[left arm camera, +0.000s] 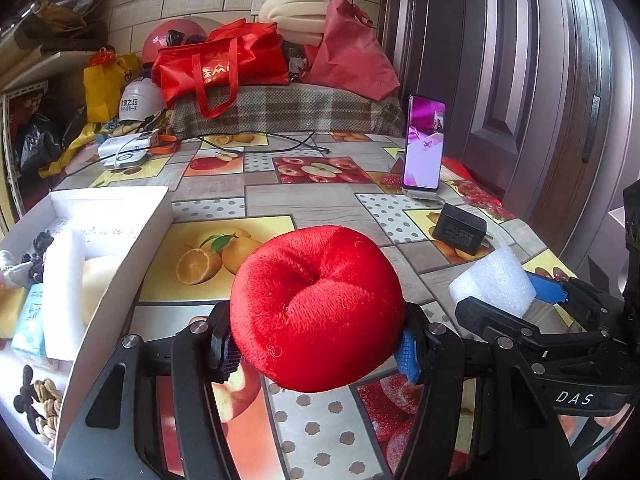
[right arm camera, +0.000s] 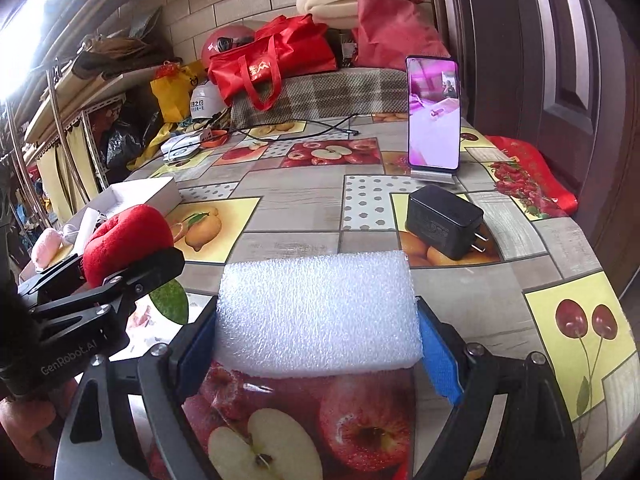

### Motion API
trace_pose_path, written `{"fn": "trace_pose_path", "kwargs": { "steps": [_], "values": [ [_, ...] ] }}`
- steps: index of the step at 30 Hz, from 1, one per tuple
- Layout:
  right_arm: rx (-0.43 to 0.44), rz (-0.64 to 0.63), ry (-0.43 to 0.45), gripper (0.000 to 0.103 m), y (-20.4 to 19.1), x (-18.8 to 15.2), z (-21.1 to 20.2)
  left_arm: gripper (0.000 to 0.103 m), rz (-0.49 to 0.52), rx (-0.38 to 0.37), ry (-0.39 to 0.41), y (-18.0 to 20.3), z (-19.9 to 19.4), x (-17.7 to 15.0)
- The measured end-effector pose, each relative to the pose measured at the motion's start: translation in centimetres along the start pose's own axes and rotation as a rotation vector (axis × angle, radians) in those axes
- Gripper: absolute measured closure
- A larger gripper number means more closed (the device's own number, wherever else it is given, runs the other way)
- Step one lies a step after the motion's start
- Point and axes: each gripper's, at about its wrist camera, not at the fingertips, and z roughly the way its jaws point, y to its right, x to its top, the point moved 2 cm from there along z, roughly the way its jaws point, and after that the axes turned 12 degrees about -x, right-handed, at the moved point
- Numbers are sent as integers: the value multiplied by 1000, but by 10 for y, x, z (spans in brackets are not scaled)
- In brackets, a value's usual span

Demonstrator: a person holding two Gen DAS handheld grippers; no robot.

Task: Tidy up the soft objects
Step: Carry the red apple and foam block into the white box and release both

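Plush, red and round, fills the left wrist view: the left gripper [left arm camera: 320, 344] pinches the red plush ball [left arm camera: 318, 308] across its middle, both pads sunk slightly into the pile, above the fruit-print tablecloth [left arm camera: 280, 200]. To its left stands the white box [left arm camera: 132, 240], already holding foam pieces and other small soft items. The ball looks light and squashy, so a hold across the widest part should keep it from popping out.

In the right wrist view, the right gripper [right arm camera: 318, 344] grips the white foam block [right arm camera: 316, 312] by its two ends, jaws wide with the blue pads [right arm camera: 438, 360] pressed against it. The block seems featherlight, springy and easily dented; a gentle squeeze at the ends should suffice. A black charger [right arm camera: 444, 220] and an upright phone [right arm camera: 434, 114] stand beyond.
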Motion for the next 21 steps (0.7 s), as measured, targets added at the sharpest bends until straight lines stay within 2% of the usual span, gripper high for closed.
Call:
{"fn": "trace_pose_path", "kwargs": {
  "steps": [9,15,21],
  "values": [
    [51,-6,51,14,-29,9,-16,43,-16,65,101,-25,-55,18],
    [82,-3,82,14,-43,20,-28,43,-48,134,106,-47,-71,21],
    [121,-15,94,14,-59,26,-33,43,-63,156,108,-57,-79,17]
  ]
}}
